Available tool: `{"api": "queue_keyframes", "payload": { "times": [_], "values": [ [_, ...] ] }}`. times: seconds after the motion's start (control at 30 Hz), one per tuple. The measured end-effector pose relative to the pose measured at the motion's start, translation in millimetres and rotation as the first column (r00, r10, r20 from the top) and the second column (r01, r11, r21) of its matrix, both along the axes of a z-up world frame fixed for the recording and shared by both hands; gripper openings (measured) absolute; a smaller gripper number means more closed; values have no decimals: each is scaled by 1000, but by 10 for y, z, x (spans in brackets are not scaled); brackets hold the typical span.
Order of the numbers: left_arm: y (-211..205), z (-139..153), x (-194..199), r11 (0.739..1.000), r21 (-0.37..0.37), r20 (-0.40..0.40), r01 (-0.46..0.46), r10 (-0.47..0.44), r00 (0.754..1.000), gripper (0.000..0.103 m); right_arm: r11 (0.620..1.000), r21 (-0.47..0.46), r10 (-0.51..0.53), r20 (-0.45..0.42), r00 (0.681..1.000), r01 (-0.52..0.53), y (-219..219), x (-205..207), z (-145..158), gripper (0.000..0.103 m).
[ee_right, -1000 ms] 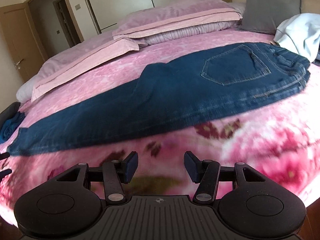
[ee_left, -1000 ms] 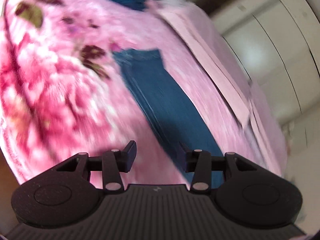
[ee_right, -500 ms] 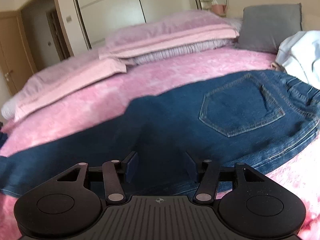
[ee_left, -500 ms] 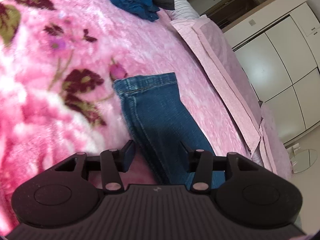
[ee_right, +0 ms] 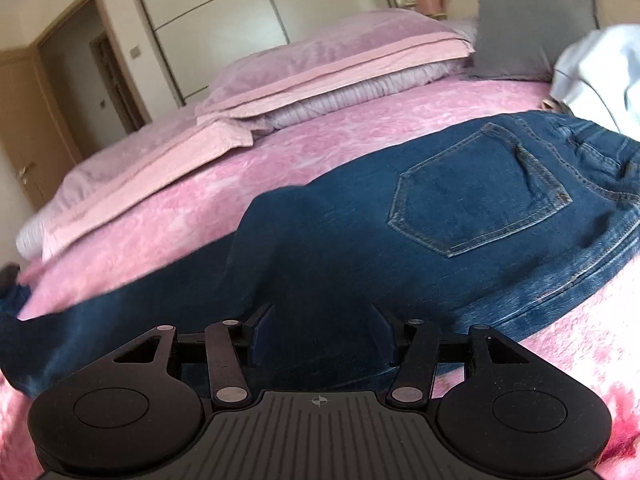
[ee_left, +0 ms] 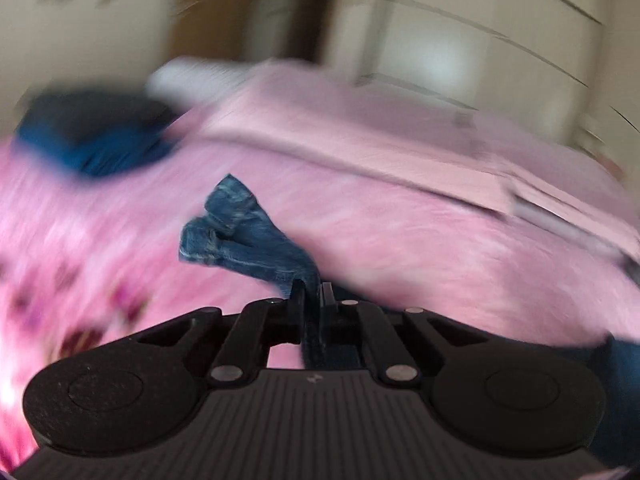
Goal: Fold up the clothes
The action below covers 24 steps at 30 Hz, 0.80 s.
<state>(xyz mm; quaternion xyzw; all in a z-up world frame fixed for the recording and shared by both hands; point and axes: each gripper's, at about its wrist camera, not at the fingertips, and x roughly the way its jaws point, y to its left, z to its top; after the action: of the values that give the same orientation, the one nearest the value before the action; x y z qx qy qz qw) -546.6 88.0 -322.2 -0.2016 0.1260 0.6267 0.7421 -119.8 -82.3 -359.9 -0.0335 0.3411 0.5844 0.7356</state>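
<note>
item: jeans (ee_right: 400, 248), dark blue denim, spread flat across pink floral blanket (ee_right: 304, 160) on bed; back pocket (ee_right: 476, 200) facing up, waistband toward right edge of right wrist view, legs trailing off to lower left.

leg end of jeans: hem bunched and lifted clear of blanket in left wrist view, cloth running back into left gripper (ee_left: 312, 292). jaws just closed, clamped tight on denim, fabric pinched between the pads. view heavily blurred.

right gripper (ee_right: 320, 332): jaws parted, nothing pinched; low over thigh part of jeans, contact with cloth not discernible.

also on bed: blue folded garment (ee_left: 92, 140) beyond lifted hem, well apart from it; pale pink pillows (ee_right: 332, 64) stacked at far side; grey cushion (ee_right: 532, 28) upright beside them; white garment (ee_right: 600, 72) near waistband, at right edge.

background: cream wardrobe doors (ee_right: 224, 16), wooden door (ee_right: 20, 128) at left.
</note>
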Motion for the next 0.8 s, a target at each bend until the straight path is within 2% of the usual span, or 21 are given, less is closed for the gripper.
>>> {"api": "queue_keyframes", "payload": {
  "times": [0.07,0.13,0.2,0.23,0.27,0.3,0.33,0.37,0.43,0.53,0.63,0.7,0.8],
  "values": [
    [-104,142,382,989,63,-69,135,-131,989,3,1000,8,-25,-1,1000,25,-15,57,49,55],
    [-238,146,831,953,80,-116,292,-282,952,5,998,22,-50,-5,999,51,-38,127,94,55],
    [-341,-90,1317,888,-9,-164,459,-454,876,12,997,36,-71,-20,997,72,-69,212,121,55],
    [-392,-208,1560,843,-57,-181,535,-536,825,24,996,41,-81,-27,996,82,-88,257,132,55],
    [-436,-347,1775,798,-109,-193,592,-601,775,29,995,41,-91,-33,995,92,-95,292,133,55],
    [-481,-535,1939,769,-172,-212,616,-639,739,28,994,35,-100,-38,994,102,-104,325,128,55],
    [-551,-697,2063,753,-218,-245,621,-658,712,25,994,24,-106,-42,993,107,-103,350,122,55],
    [-615,-735,2070,757,-205,-262,621,-653,710,21,994,14,-110,-48,993,110,-109,373,123,55],
    [-701,-664,1946,762,-163,-240,627,-647,723,24,995,18,-97,-54,994,98,-153,407,141,55],
    [-700,-410,1594,784,-122,-124,608,-620,775,25,997,34,-71,-92,993,74,-148,429,167,55],
    [-699,-201,1229,827,-79,-84,557,-562,823,25,996,91,11,-255,967,13,-53,404,200,55],
    [-692,-94,1006,862,-57,-67,504,-507,860,25,993,105,99,-386,917,-63,105,341,188,55],
    [-662,7,689,897,-41,4,440,-441,898,25,986,67,163,-577,801,-152,409,204,65,55]
  ]
}}
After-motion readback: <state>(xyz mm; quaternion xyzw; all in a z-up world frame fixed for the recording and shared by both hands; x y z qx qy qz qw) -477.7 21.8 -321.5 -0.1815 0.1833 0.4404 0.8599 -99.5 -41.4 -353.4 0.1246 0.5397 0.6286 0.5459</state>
